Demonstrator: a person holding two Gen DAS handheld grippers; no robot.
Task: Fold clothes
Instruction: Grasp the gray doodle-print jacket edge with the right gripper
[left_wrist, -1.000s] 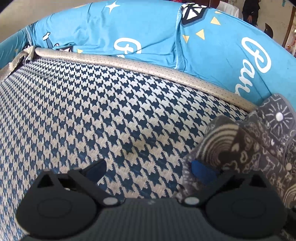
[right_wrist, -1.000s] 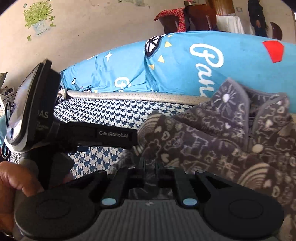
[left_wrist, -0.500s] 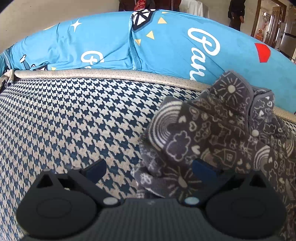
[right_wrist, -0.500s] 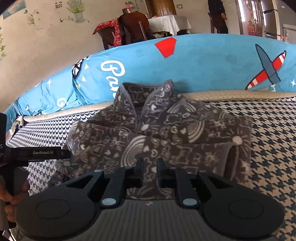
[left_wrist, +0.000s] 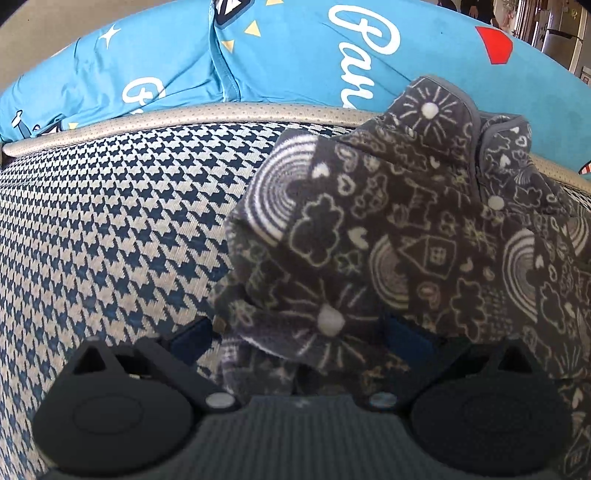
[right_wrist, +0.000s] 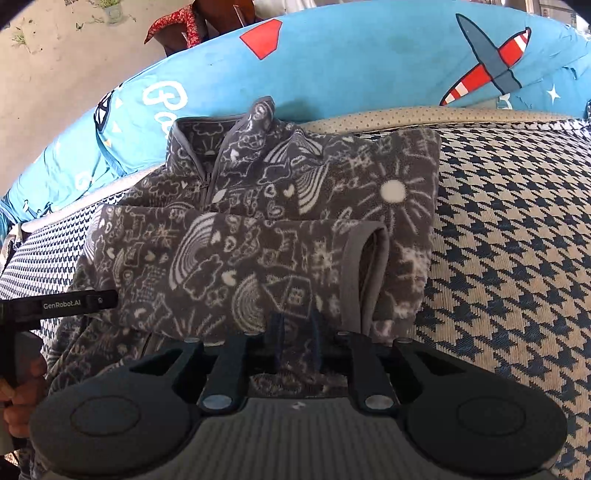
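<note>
A grey fleece jacket (right_wrist: 280, 192) with white doodle print lies on the houndstooth cushion (right_wrist: 517, 258), collar toward the blue backrest. One sleeve (right_wrist: 240, 266) is folded across its front, cuff to the right. My right gripper (right_wrist: 296, 341) is at the jacket's near edge, its fingers drawn close with fabric pinched between them. In the left wrist view the jacket (left_wrist: 406, 229) fills the right half. My left gripper (left_wrist: 299, 339) stands open, and the jacket's bunched left edge lies between its blue pads (left_wrist: 406, 338).
Blue printed cushions (left_wrist: 280, 55) form the backrest behind a beige piping strip (left_wrist: 184, 118). Bare houndstooth seat (left_wrist: 110, 229) spreads left of the jacket. The left gripper's body (right_wrist: 74, 304) and a hand (right_wrist: 18, 387) show at the right view's left edge.
My left gripper moved right from bare cushion until the jacket's left edge lay between its open fingers. The right gripper swung rightward along the near edge, staying shut.
</note>
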